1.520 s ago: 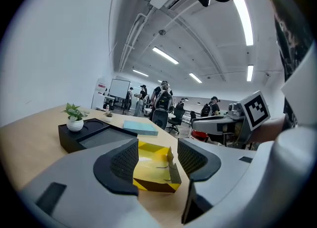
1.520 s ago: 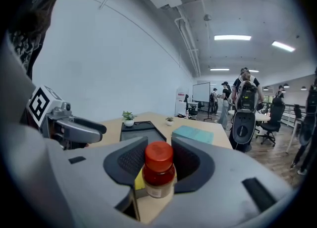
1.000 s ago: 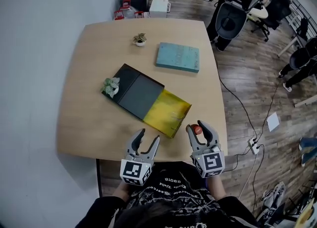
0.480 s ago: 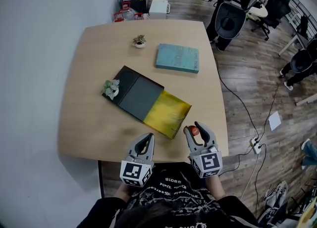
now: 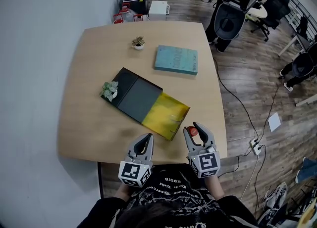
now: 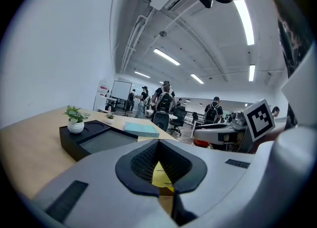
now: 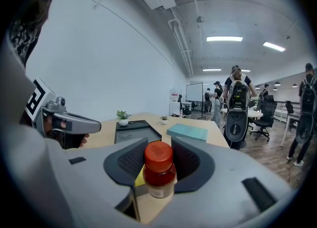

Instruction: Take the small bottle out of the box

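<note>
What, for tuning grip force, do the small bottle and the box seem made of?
Small bottle: clear glossy plastic or glass, dark red contents showing through; its cap looks matte red plastic. Box: matte black, likely rigid card or plastic; its yellow section has a satin sheen.

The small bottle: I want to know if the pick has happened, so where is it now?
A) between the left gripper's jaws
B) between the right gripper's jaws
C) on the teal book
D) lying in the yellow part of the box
B: the small bottle stands upright, clamped between the jaws of the right gripper; the left gripper is shut on nothing.
</note>
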`<state>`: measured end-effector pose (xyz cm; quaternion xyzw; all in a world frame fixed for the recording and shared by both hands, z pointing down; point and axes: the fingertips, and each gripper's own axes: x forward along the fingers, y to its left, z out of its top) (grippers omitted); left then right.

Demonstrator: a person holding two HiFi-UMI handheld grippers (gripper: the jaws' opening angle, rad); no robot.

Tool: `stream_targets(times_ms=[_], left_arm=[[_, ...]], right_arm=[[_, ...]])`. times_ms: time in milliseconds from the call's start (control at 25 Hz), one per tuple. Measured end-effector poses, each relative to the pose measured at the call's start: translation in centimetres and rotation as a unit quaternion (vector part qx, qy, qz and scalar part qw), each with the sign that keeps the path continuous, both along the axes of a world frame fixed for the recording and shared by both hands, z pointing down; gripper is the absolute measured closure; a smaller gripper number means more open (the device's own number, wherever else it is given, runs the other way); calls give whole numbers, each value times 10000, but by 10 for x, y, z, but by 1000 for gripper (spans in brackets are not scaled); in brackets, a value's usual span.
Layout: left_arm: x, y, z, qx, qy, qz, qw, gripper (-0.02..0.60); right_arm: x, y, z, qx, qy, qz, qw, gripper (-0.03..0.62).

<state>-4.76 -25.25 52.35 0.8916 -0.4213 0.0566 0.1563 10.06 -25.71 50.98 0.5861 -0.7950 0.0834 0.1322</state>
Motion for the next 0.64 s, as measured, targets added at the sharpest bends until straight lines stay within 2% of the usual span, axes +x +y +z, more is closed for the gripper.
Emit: stream_targets(times_ms=[360,640], left_arm=[[2,-5,2,-70,68,-26,9999,578],[8,-8,6,-92,-63,-38,9999,578]], right_arm=[[1,-4,4,-35,-14,-66,10000,444],[7,-8,3,-27,-8,-95,10000,444]])
